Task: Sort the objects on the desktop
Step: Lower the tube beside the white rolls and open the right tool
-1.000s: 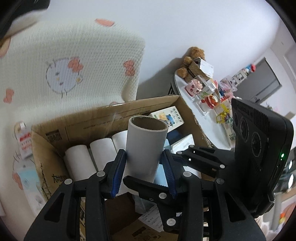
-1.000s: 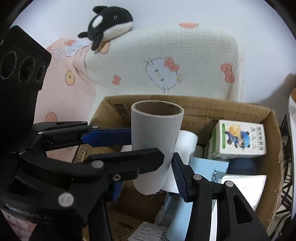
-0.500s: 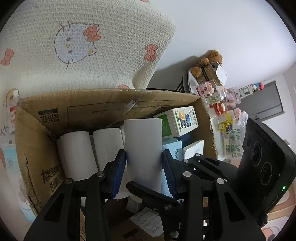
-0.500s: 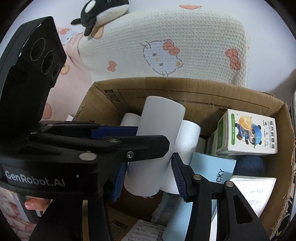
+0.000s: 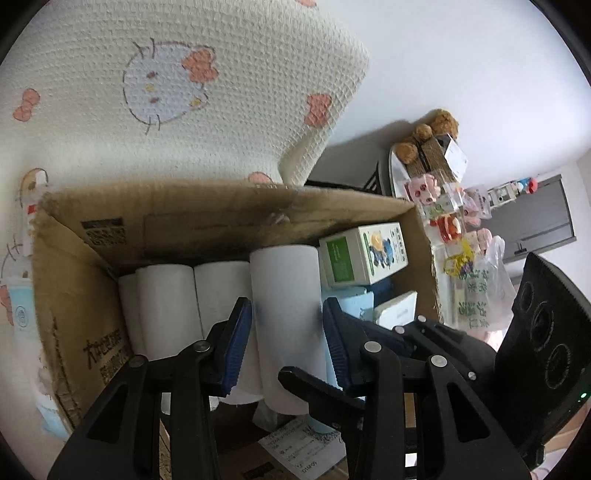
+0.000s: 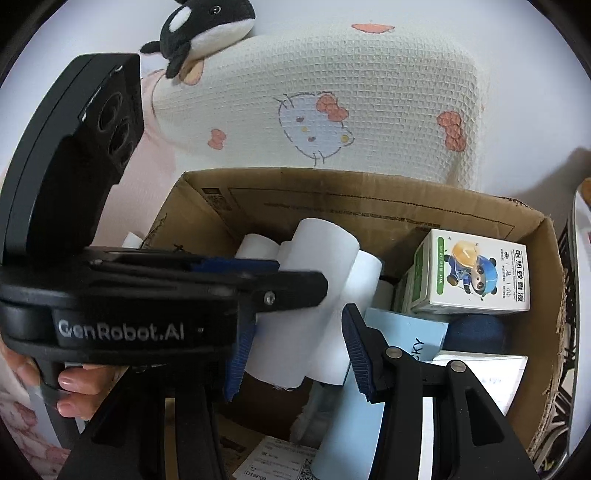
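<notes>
A white paper roll [image 5: 286,295] stands tilted inside an open cardboard box [image 5: 221,229], beside two more white rolls [image 5: 166,302] at the back wall. My left gripper [image 5: 286,314] is shut on it, blue pads on both sides. In the right wrist view that roll [image 6: 314,266] leans toward the box [image 6: 332,206] corner, and the left gripper [image 6: 299,277] crosses in from the left. My right gripper [image 6: 295,350] sits nearer, below the roll's lower end. Its jaws are closing and its pads press on nothing. One of its fingers [image 5: 317,387] passes under the roll.
The box also holds a green-and-white carton [image 6: 476,277], a light blue box [image 6: 406,328], a dark blue item and paper slips. A cat-print pillow [image 5: 166,92] rises behind, with an orca plush [image 6: 207,22] on it. A side table with toys [image 5: 443,192] stands to the right.
The left gripper has sunk and rolled with the roll. The roll, first upright above the box with its open core showing, now leans against the other rolls inside. The right gripper stayed put.
</notes>
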Motion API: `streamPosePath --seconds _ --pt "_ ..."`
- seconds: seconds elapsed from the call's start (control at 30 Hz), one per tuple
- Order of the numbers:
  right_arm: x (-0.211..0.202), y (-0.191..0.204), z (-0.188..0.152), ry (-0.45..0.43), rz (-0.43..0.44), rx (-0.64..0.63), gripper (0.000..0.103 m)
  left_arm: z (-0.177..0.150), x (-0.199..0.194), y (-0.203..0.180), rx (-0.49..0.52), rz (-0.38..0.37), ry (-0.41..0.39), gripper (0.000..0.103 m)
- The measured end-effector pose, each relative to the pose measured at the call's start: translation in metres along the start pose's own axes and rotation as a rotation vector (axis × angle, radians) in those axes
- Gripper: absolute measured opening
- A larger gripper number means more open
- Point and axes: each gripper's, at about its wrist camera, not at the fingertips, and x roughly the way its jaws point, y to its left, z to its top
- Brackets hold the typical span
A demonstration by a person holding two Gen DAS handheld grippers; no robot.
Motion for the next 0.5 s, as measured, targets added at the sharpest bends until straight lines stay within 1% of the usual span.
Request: streamPosePath --seconds 0.1,0.2,0.33,0.43,0.5 --pt "-0.001 0.001 -0.001 -0.005 -0.004 -0.001 0.044 0.000 -0.007 0.001 0.002 -0.008 -0.024 0.043" --pt "-0.003 0.002 -0.002 -0.010 -0.014 -0.016 0.044 0.002 -0.014 -0.002 0.025 0.011 -0.055 0.043" --pt "-0.007 0.008 -0.002 -0.021 -0.035 -0.049 0.044 0.002 -0.020 -0.005 0.058 0.016 -0.078 0.043" --pt "-0.018 0.011 -0.002 -0.045 -0.016 -0.049 0.044 -0.001 -0.027 -0.010 0.104 0.048 -0.112 0.043" --pt "-0.026 0.015 -0.004 -0.064 -0.028 -0.057 0.044 -0.003 -0.035 -0.014 0.148 0.081 -0.146 0.043"
